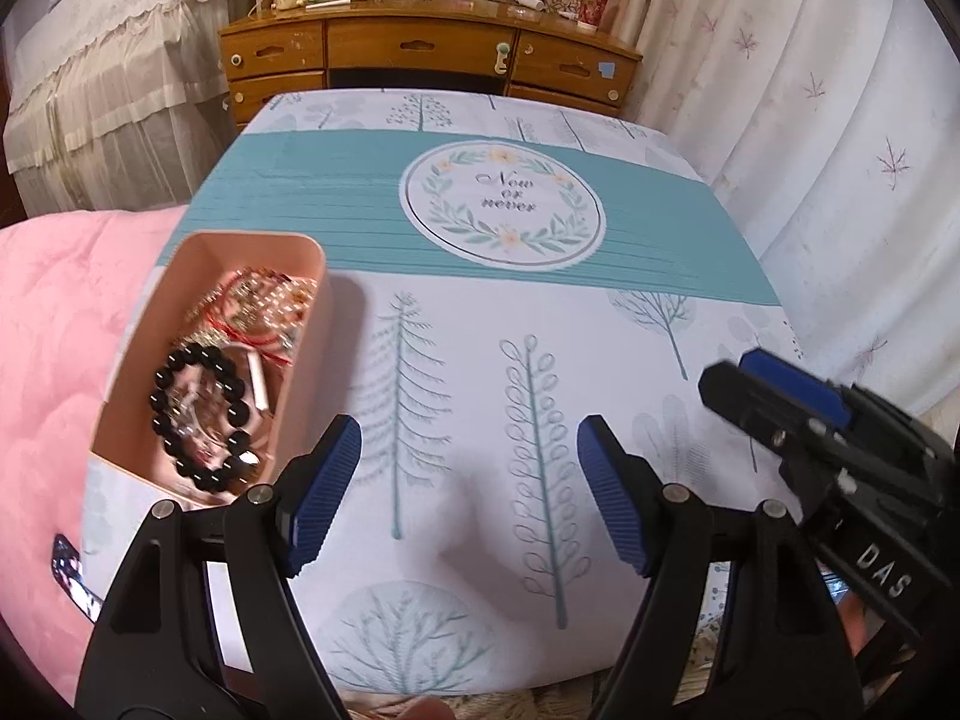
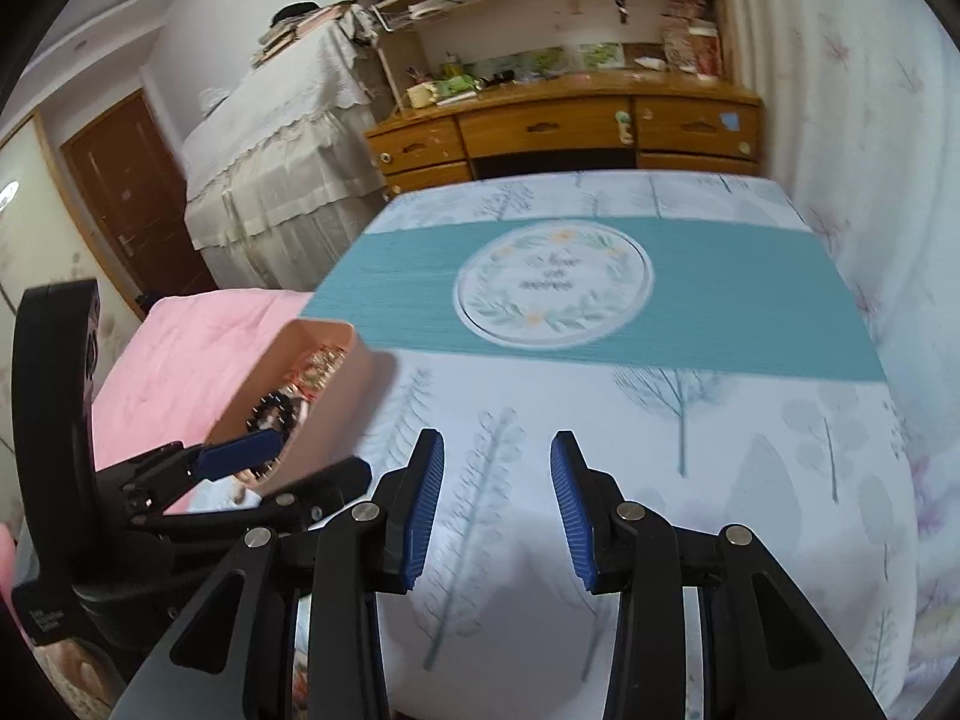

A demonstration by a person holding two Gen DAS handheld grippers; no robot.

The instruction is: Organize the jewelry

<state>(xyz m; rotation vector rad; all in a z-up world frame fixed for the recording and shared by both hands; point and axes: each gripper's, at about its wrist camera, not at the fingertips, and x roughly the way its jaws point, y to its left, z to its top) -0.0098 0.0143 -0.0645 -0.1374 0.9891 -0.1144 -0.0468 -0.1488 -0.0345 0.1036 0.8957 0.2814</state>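
A pink tray [image 1: 312,324] stands at the table's left edge. It holds a black bead bracelet [image 1: 201,417] and a tangle of red-cord and gold jewelry [image 1: 258,306]. My left gripper [image 1: 468,486] is open and empty, just right of the tray's near end. My right gripper [image 2: 498,504] is open and empty over the bare cloth. It shows in the left wrist view [image 1: 780,396] at the right. The tray [image 2: 354,372] and the left gripper [image 2: 288,462] show at the left of the right wrist view.
The table [image 1: 660,276] wears a white cloth printed with trees, a teal band and a round "Now or never" emblem [image 1: 503,203]. A pink quilt [image 1: 54,330] lies left of it. A wooden desk [image 1: 420,54] stands behind, curtains [image 1: 840,120] at right.
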